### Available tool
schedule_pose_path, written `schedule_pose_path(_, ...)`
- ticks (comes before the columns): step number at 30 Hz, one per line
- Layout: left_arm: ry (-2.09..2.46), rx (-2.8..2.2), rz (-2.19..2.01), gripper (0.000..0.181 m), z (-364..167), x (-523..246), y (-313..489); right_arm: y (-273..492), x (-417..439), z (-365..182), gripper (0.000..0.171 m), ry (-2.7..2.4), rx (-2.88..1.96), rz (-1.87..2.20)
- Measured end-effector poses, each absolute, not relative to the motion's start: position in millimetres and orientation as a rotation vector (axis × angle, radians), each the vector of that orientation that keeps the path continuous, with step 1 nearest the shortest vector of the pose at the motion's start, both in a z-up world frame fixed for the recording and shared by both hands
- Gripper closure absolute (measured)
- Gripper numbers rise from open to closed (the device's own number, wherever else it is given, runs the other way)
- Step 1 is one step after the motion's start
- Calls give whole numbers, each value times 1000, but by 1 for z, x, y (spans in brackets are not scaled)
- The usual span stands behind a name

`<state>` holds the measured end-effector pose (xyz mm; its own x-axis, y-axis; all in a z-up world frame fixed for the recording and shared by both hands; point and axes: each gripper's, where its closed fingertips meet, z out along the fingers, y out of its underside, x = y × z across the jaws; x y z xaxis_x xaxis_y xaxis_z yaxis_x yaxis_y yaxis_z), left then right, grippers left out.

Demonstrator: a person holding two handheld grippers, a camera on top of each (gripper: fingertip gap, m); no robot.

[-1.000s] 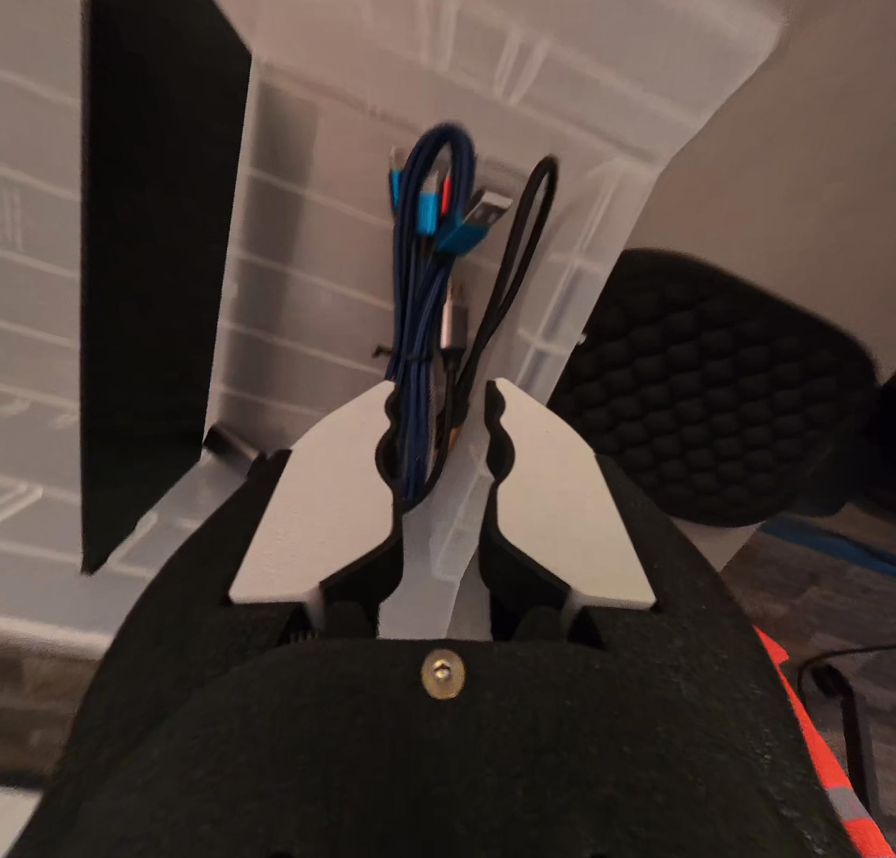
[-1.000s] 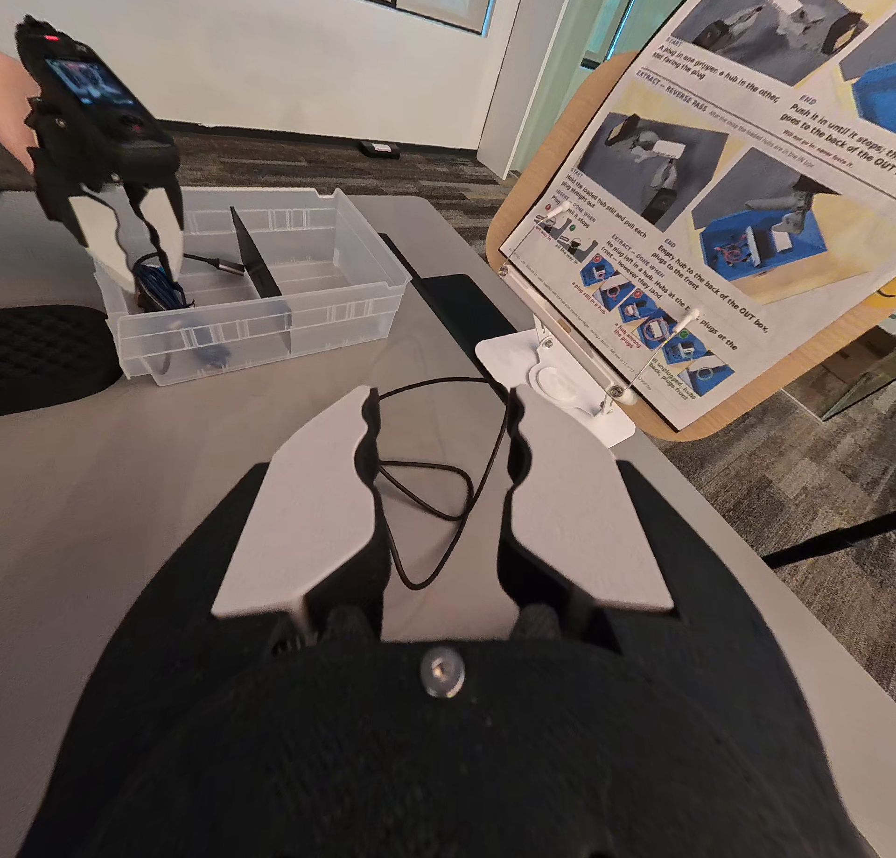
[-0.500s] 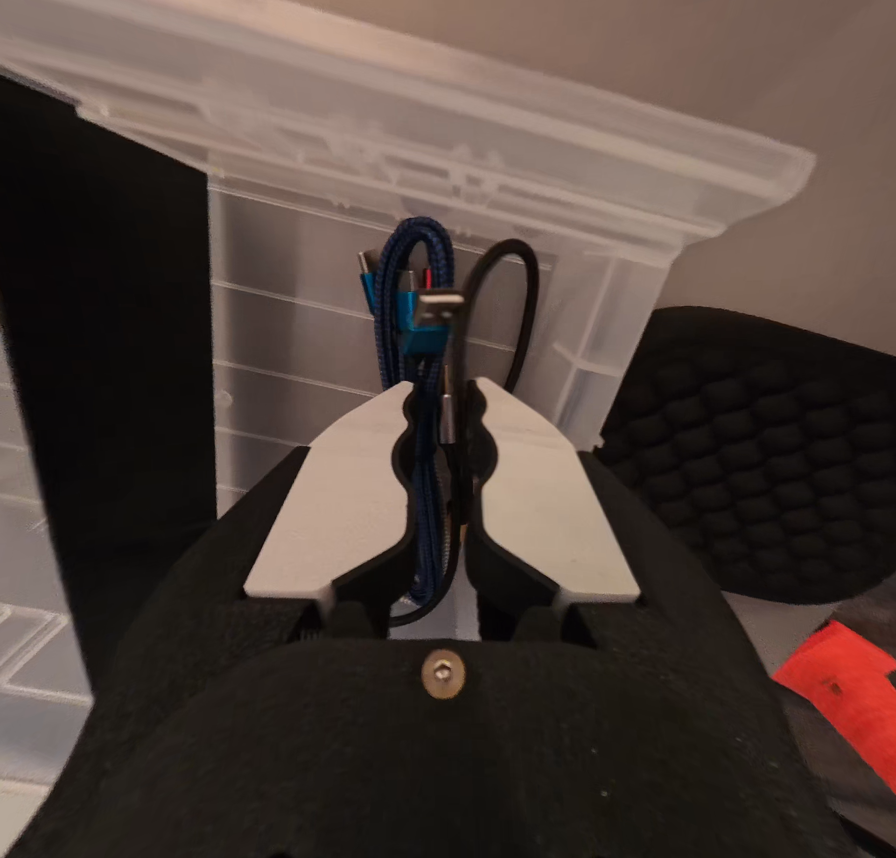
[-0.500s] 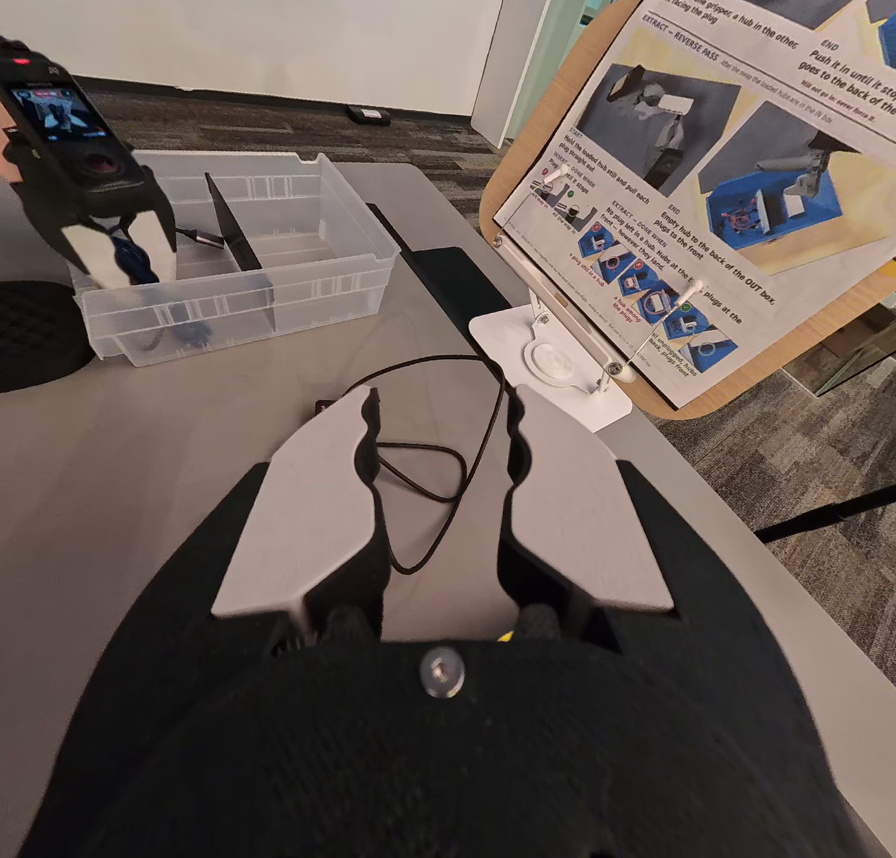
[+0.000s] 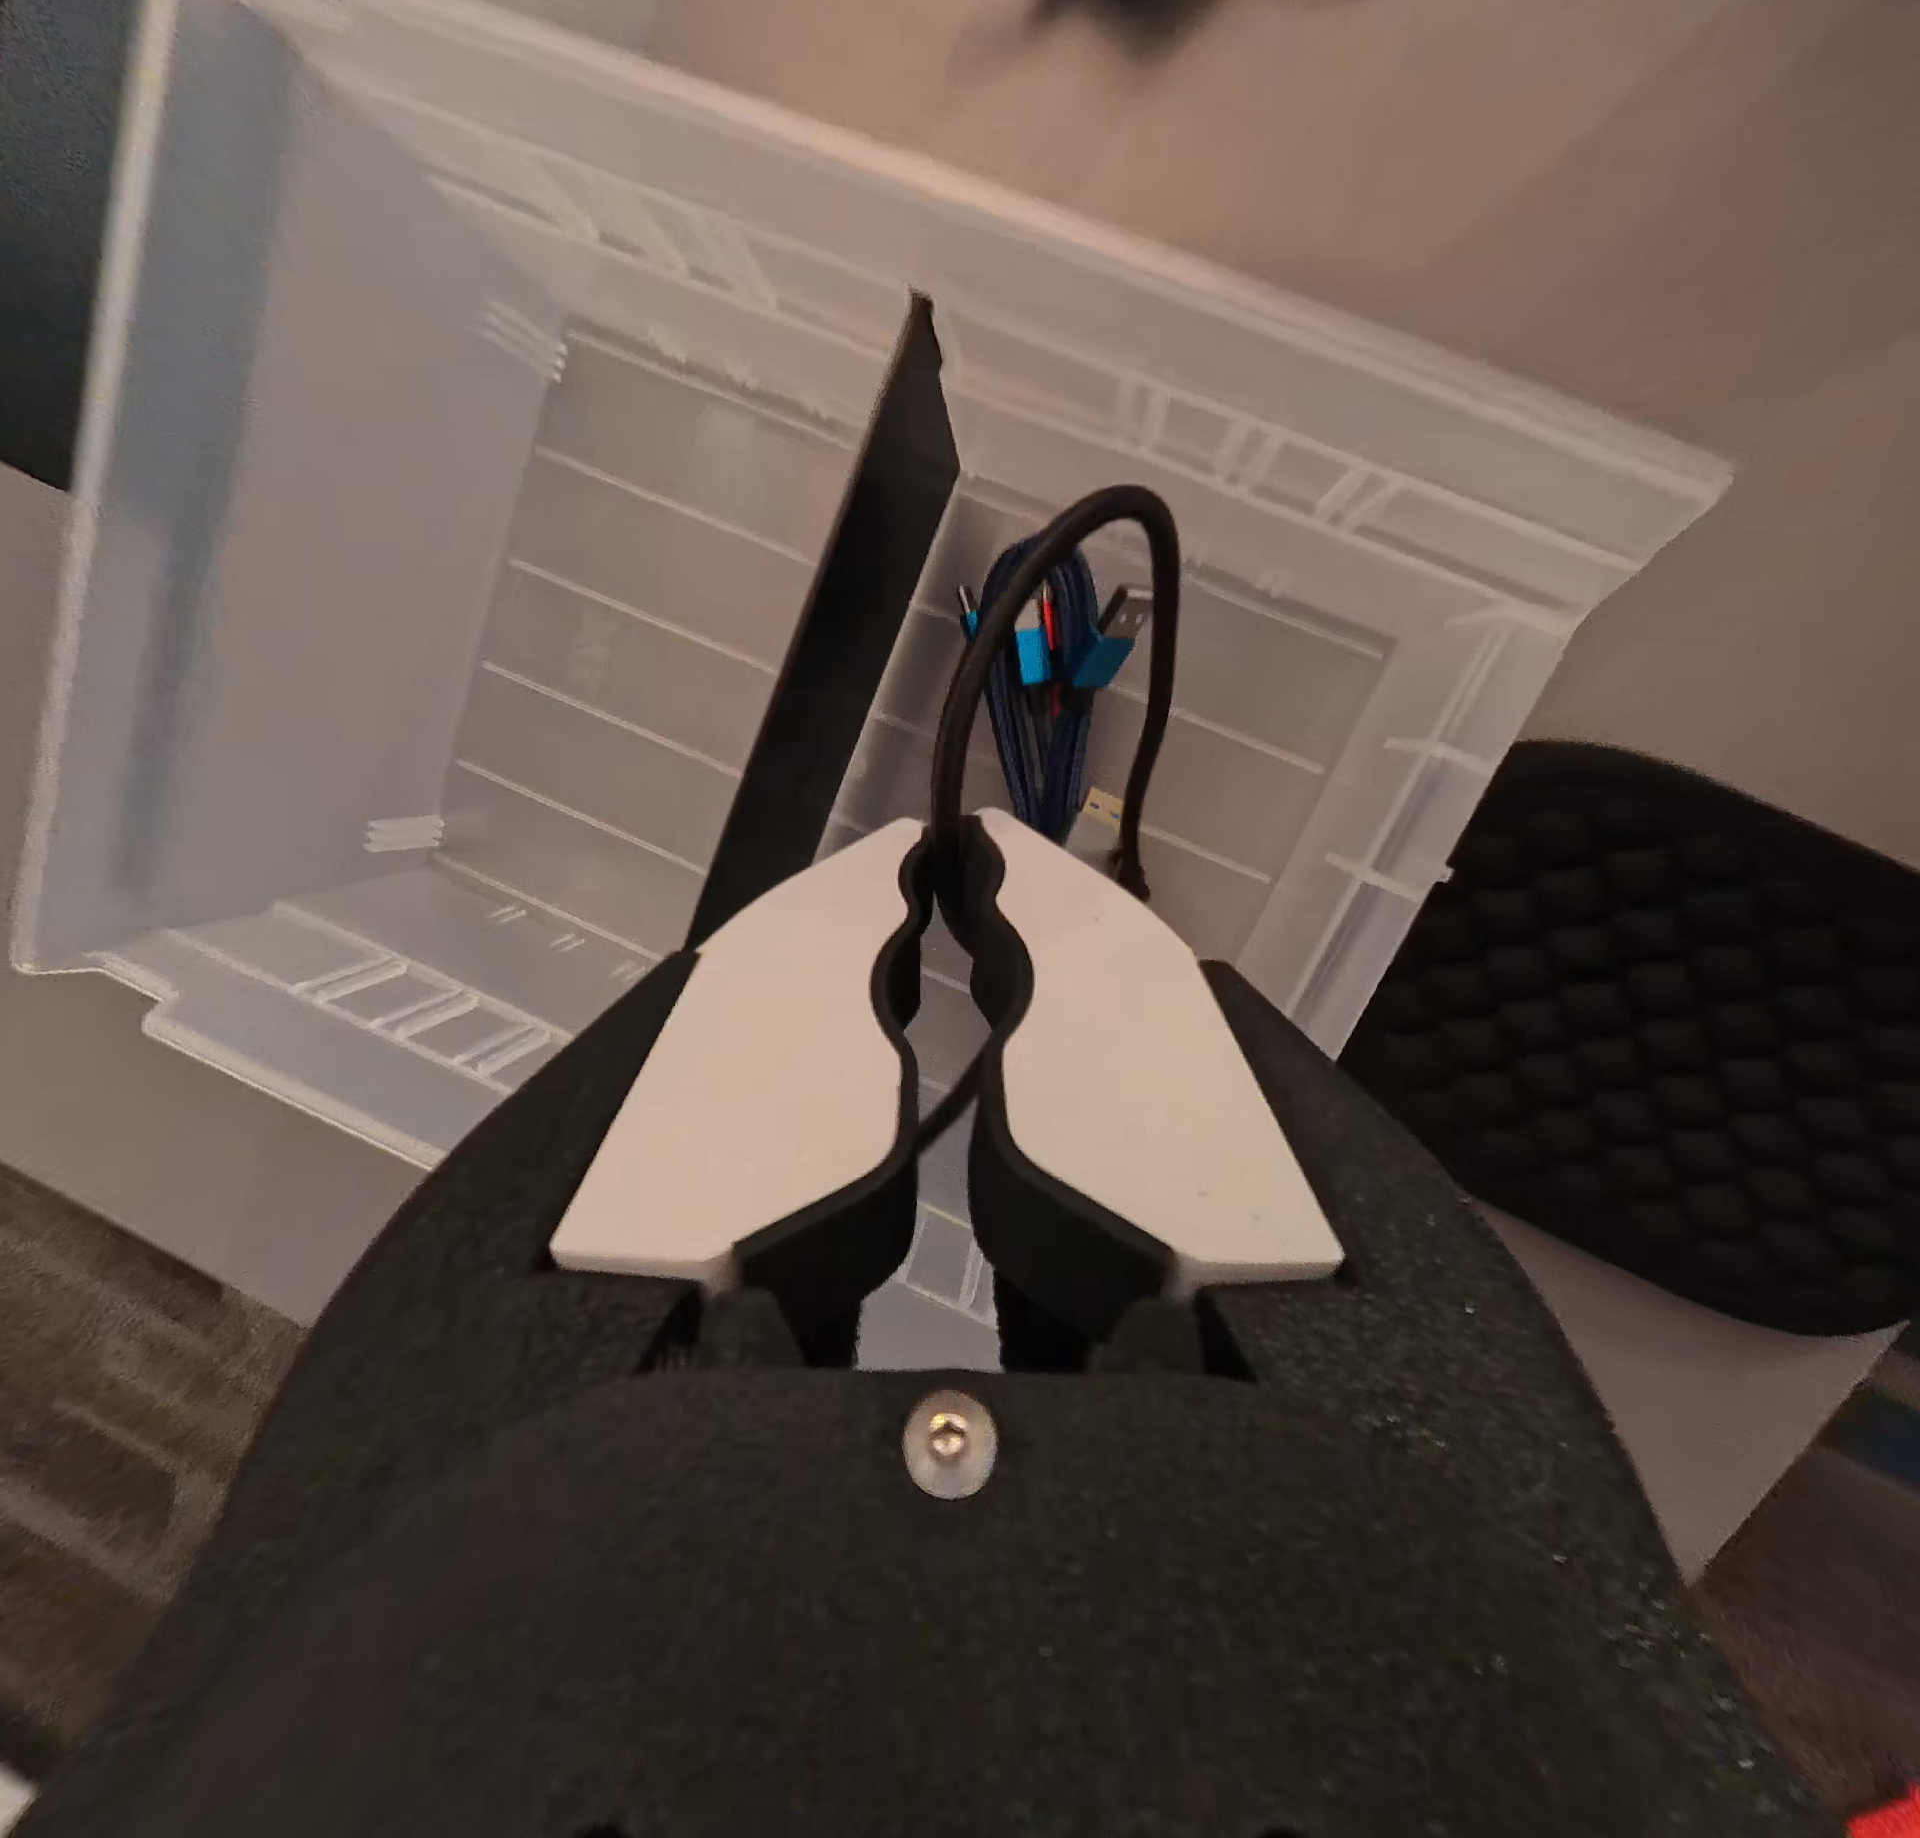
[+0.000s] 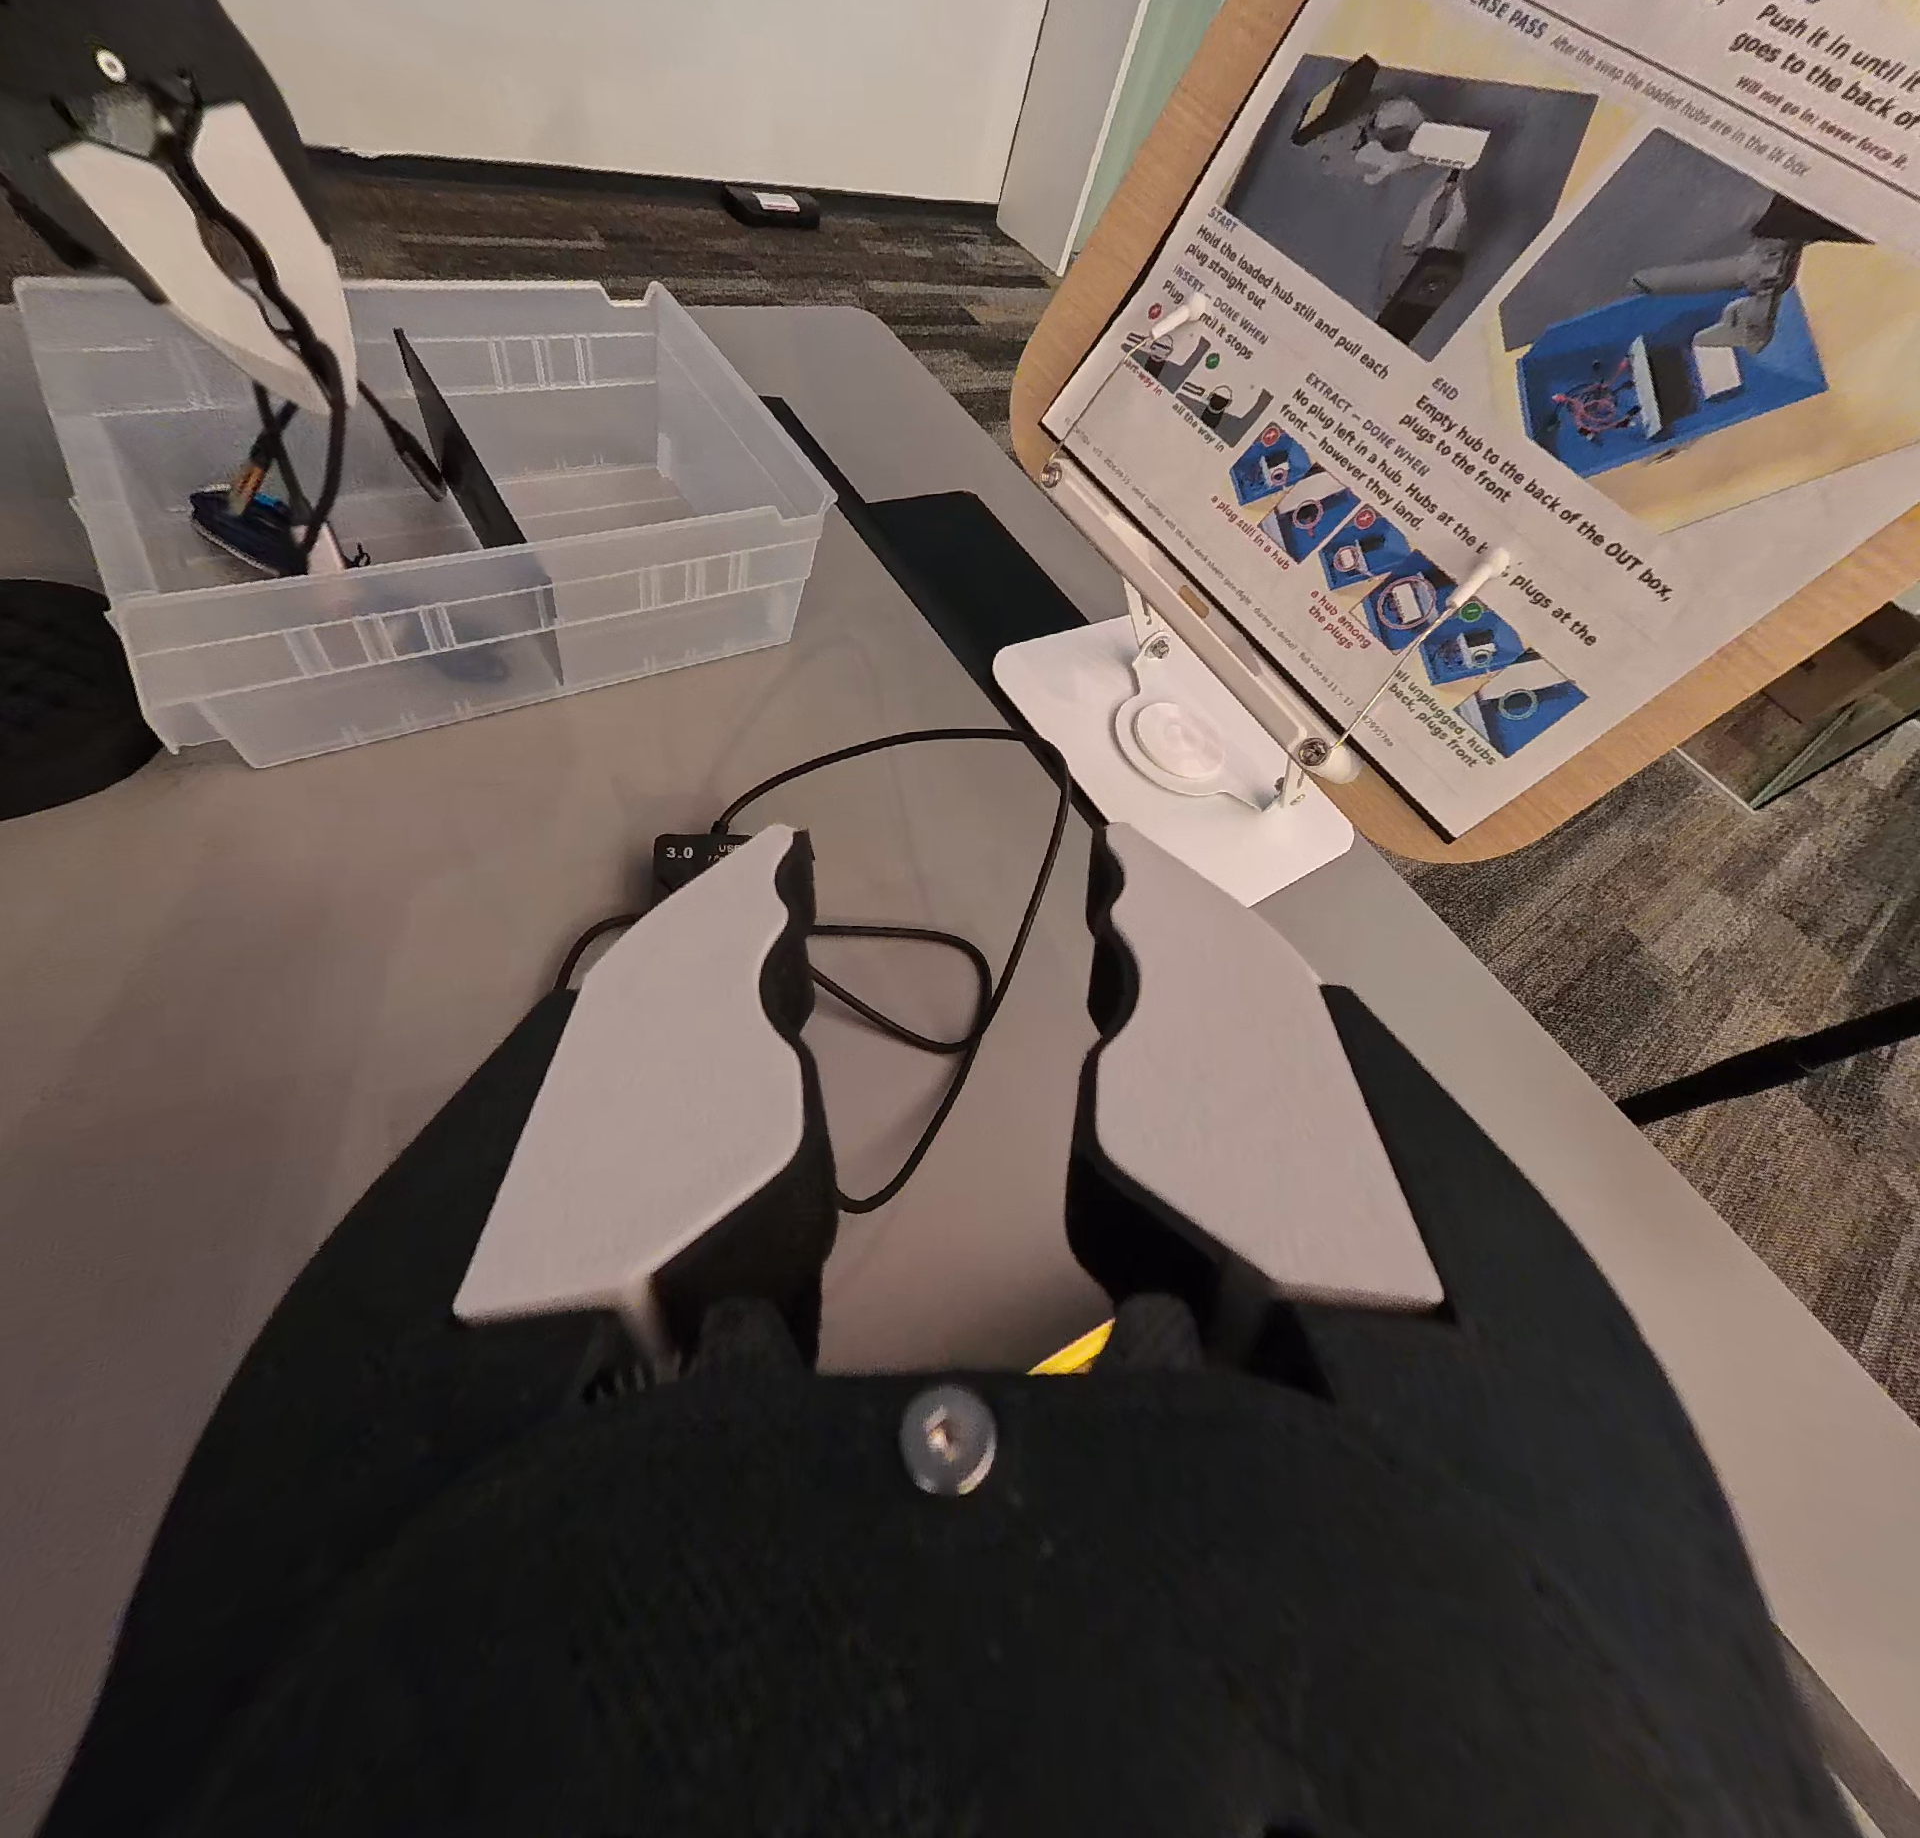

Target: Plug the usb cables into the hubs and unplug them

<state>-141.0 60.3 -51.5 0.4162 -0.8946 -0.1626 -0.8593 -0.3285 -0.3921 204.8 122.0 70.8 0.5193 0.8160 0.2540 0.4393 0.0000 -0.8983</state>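
Observation:
My left gripper (image 5: pixel 951 832) is shut on a black cable (image 5: pixel 1049 531). The cable loops up from the fingertips and hangs back down into the clear plastic bin (image 5: pixel 1247 386). A blue braided cable bundle (image 5: pixel 1049 708) with blue plugs lies in the bin under it. The right wrist view shows the left gripper (image 6: pixel 301 375) raised above the bin (image 6: pixel 727 396), with the black cable (image 6: pixel 332 458) dangling from it. My right gripper (image 6: pixel 951 843) is open and empty, low over a black hub (image 6: pixel 691 853) and its thin black lead (image 6: pixel 1039 905) on the grey table.
A black divider (image 5: pixel 842 645) splits the bin. A black foam pad (image 5: pixel 1662 1009) lies beside the bin. An instruction board (image 6: pixel 1507 334) on a white stand (image 6: pixel 1174 749) stands at the table's right edge. There is about 40 cm between the tips of the two grippers. Both grippers' tips are roughly 25 cm from the black hub (image 6: pixel 691 853).
My left jaws closed from around both cables onto the black cable alone and lifted it. The blue bundle slipped out and stayed in the bin. My right gripper stayed open and shifted slightly, so the hub shows.

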Motion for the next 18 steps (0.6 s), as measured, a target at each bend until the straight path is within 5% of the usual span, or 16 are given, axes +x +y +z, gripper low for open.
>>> schedule_pose_path(18, 967, -1994, -596, 178, 87, -85, 68, 100, 158, 75, 120, -1174, -1532, 537)
